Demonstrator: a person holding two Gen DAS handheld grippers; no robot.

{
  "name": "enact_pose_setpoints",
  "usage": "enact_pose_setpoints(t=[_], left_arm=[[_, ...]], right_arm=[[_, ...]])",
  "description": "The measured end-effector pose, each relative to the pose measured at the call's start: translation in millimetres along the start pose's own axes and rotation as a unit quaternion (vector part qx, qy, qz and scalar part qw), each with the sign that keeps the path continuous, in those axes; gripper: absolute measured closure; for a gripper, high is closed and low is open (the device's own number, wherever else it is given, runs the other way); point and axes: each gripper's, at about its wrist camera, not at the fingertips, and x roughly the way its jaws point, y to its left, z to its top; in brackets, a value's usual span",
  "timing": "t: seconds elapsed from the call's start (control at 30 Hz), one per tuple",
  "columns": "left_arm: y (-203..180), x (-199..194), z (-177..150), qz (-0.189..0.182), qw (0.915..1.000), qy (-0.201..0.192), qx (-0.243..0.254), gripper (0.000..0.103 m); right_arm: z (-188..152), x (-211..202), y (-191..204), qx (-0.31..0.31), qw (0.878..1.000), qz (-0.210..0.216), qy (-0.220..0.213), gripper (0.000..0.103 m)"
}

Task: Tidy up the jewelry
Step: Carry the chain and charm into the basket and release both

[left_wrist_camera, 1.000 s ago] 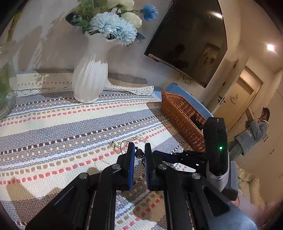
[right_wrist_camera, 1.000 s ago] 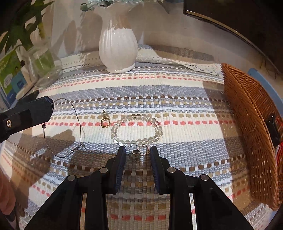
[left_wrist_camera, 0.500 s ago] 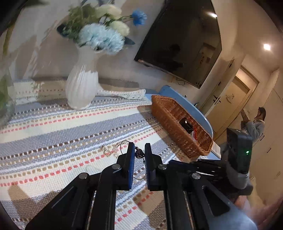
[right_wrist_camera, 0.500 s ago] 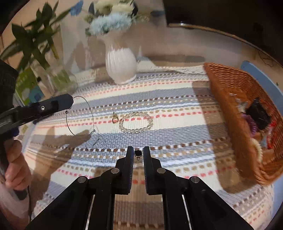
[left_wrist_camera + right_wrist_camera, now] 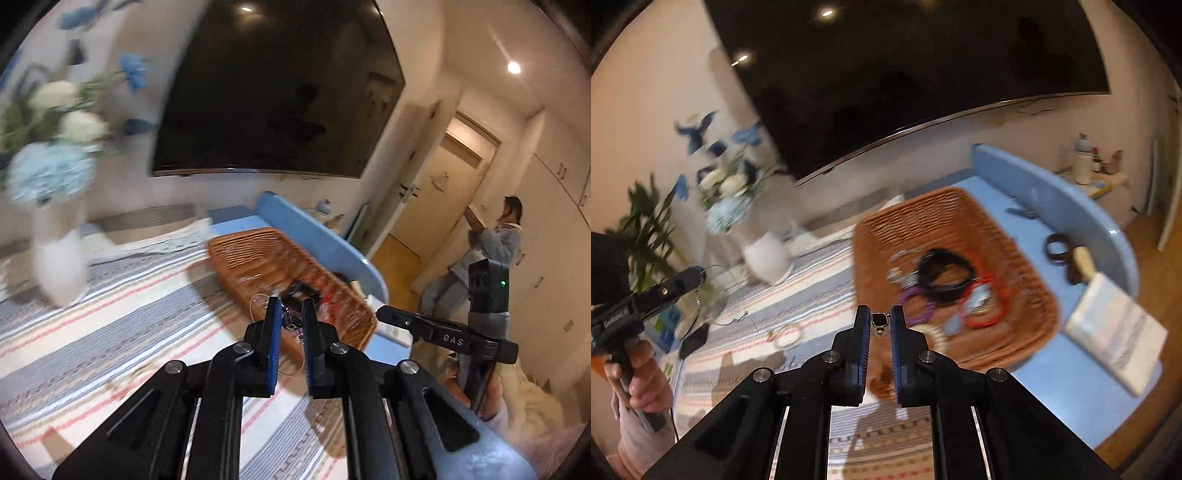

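My left gripper (image 5: 289, 314) is shut on a thin chain necklace (image 5: 258, 306) with a dark bead, held in the air short of the wicker basket (image 5: 258, 254). It also shows in the right wrist view (image 5: 698, 275), with the chain (image 5: 698, 299) dangling. My right gripper (image 5: 880, 319) is shut on a small ring with a dark stone (image 5: 880, 320), held near the near left rim of the basket (image 5: 945, 214), which holds several bracelets. A clear bead bracelet (image 5: 788, 334) lies on the striped cloth (image 5: 812, 291).
A white vase of flowers (image 5: 764, 254) stands at the back of the table, a potted plant (image 5: 646, 236) at far left. Right of the basket lie a white box (image 5: 1115, 332) and dark items on the blue surface (image 5: 1034, 229). A TV hangs behind. A person (image 5: 495, 243) stands by the door.
Both grippers have lifted and swung right toward the basket with their jewelry. The right gripper, closed on the ring half a second ago, now hangs by the basket rim. The views are motion-blurred.
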Motion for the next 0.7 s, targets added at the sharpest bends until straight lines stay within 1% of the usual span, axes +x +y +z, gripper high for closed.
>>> enact_pose_setpoints(t=[0.1,0.13,0.2,0.27,0.33,0.43,0.53,0.6,0.63,0.67,0.7], left_arm=[[-14,32,6,-0.019,0.9997,0.016,0.006,0.094],[-19,45,6,-0.020,0.9995,0.024,0.011,0.094],[-26,70,2,-0.015,0.9990,0.038,0.018,0.094],[-30,90,-3,-0.026,0.9982,0.054,0.008,0.094],[-37,105,-7,-0.030,0.9976,0.062,0.010,0.094],[-52,120,-12,-0.019,0.9969,0.066,0.037,0.094],[-61,128,-15,-0.020,0.9961,0.072,0.046,0.094],[-64,127,-15,-0.012,0.9970,0.059,0.050,0.094],[-65,126,-15,-0.013,0.9974,0.050,0.051,0.090],[-65,124,-15,-0.014,0.9975,0.048,0.050,0.083],[-64,124,-15,-0.010,0.9974,0.053,0.049,0.063]], right_arm=[[8,1,-24,0.017,1.000,-0.021,-0.003,0.093],[10,2,-32,0.022,0.999,-0.024,-0.001,0.093],[12,10,-46,0.035,0.999,-0.016,0.008,0.093],[11,20,-58,0.050,0.998,-0.015,0.019,0.093],[11,27,-67,0.053,0.998,-0.018,0.026,0.093],[8,36,-69,0.057,0.998,-0.017,0.037,0.093],[6,38,-67,0.050,0.998,-0.021,0.040,0.093],[6,40,-66,0.046,0.998,-0.025,0.041,0.091],[5,41,-66,0.045,0.998,-0.026,0.045,0.090],[5,42,-65,0.045,0.997,-0.026,0.049,0.090],[5,42,-66,0.047,0.997,-0.026,0.054,0.085]])
